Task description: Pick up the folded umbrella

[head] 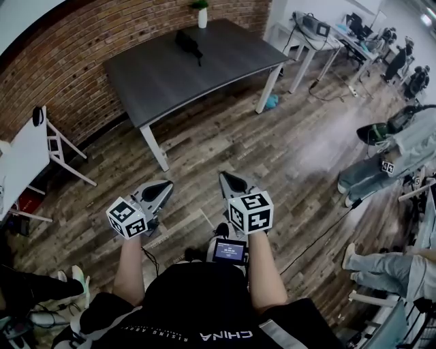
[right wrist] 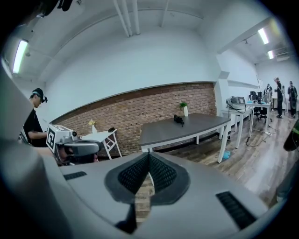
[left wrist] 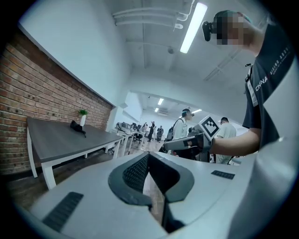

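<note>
The folded umbrella point(head: 188, 42) is a small black bundle lying on the dark grey table point(head: 170, 78) near the brick wall. It also shows in the left gripper view as the umbrella point(left wrist: 77, 127) and in the right gripper view as the umbrella point(right wrist: 178, 119). My left gripper point(head: 165, 185) and right gripper point(head: 225, 178) hang side by side over the wooden floor, well short of the table. Both are shut with nothing between the jaws. In its own view the left gripper point(left wrist: 148, 156) points past the table's end; the right gripper point(right wrist: 148, 157) faces the table.
A white vase with a green plant point(head: 201, 12) stands at the table's far edge. A small white side table point(head: 27, 153) sits at the left by the wall. People point(head: 385, 163) sit at the right, and desks with equipment point(head: 315, 28) stand behind.
</note>
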The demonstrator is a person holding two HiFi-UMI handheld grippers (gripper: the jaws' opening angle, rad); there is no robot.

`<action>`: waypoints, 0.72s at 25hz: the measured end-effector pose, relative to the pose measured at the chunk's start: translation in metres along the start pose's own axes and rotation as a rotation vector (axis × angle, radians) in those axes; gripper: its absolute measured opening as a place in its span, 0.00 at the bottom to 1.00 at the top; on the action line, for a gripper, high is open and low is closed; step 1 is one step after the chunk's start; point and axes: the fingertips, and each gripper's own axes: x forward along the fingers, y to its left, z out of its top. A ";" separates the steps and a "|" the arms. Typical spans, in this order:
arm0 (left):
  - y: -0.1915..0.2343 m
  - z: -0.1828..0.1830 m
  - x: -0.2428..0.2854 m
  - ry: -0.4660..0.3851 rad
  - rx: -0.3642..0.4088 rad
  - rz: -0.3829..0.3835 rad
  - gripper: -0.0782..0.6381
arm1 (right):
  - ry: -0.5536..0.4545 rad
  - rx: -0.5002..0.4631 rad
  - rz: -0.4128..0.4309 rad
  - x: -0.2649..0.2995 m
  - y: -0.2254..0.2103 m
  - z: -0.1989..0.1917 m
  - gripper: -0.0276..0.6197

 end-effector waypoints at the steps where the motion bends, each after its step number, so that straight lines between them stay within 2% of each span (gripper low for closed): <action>1: 0.000 0.001 0.005 0.003 -0.003 -0.012 0.11 | 0.001 -0.002 -0.001 0.001 -0.005 0.001 0.05; 5: 0.003 0.008 0.023 0.006 -0.014 -0.050 0.11 | 0.007 -0.003 0.002 0.010 -0.025 0.009 0.05; 18: 0.051 0.024 0.088 0.067 0.003 -0.003 0.11 | -0.004 0.007 0.033 0.045 -0.114 0.043 0.05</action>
